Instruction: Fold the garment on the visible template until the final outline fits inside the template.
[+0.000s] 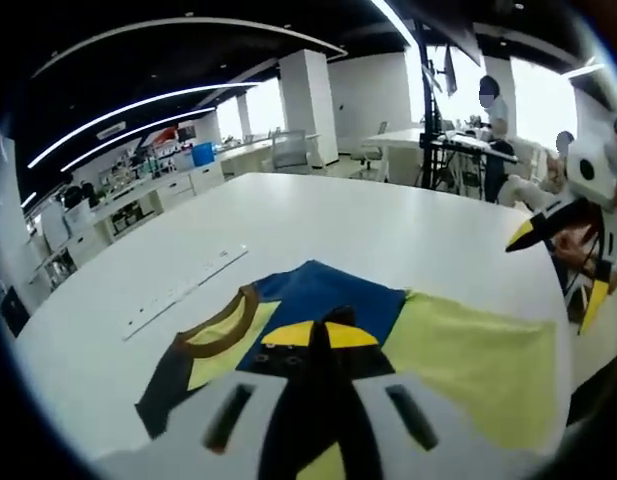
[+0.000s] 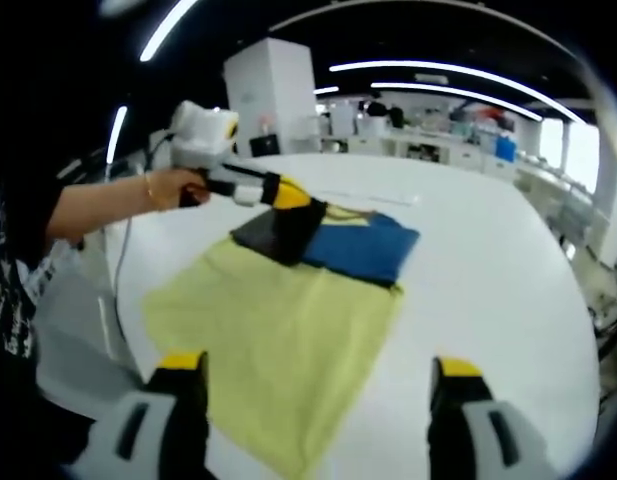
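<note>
A yellow T-shirt (image 1: pixel 468 360) with a brown collar (image 1: pixel 220 335), a dark sleeve (image 1: pixel 163 392) and a blue part (image 1: pixel 333 292) folded over its middle lies flat on the round white table (image 1: pixel 318 215). My left gripper (image 1: pixel 321 335) is shut, its tips down in the cloth where blue meets dark. In the right gripper view it (image 2: pixel 300 228) reaches in from the left, held by a hand (image 2: pixel 173 188), onto the T-shirt (image 2: pixel 278 330). My right gripper (image 2: pixel 318 368) stands wide open over the shirt's near hem, holding nothing. The left gripper view has it (image 1: pixel 560 268) at the right edge.
A thin white marked strip (image 1: pixel 183 290) lies on the table left of the collar. The table's edge (image 2: pixel 138 330) runs close past the shirt's left side. Desks, chairs (image 1: pixel 288 152) and people (image 1: pixel 493 120) stand beyond the far rim. White tabletop (image 2: pixel 498 270) extends right of the shirt.
</note>
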